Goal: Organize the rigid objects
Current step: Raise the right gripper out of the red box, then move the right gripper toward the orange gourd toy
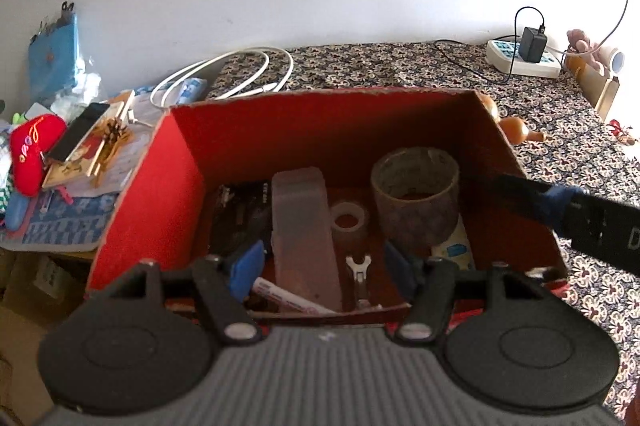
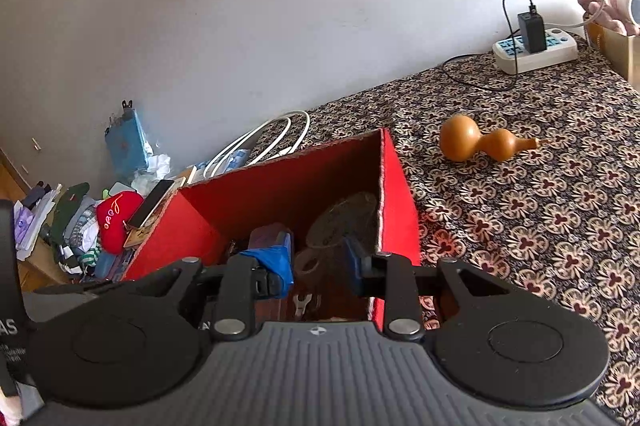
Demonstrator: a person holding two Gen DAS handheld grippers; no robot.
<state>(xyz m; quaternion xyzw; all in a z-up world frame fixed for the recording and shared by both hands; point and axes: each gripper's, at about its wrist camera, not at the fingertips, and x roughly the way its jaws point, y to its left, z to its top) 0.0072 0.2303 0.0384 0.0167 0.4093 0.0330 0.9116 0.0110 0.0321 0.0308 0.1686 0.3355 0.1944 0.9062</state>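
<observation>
Both hand-held grippers, left [image 1: 324, 262] and right [image 2: 318, 260], hang apart and empty over the box [image 1: 160, 186]. The gourd [image 2: 476, 144], centre right, looks likely to roll if nudged.

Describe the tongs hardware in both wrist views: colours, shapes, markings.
Both are alike: the left tongs and right tongs have black linkage arms with silver pivot bolts, two round black discs, and a grey ribbed body between them. The fingertips carry blue pads. In the left view, the right unit's black side shows white lettering, too cropped to read. No cables or sleeves visible.
</observation>
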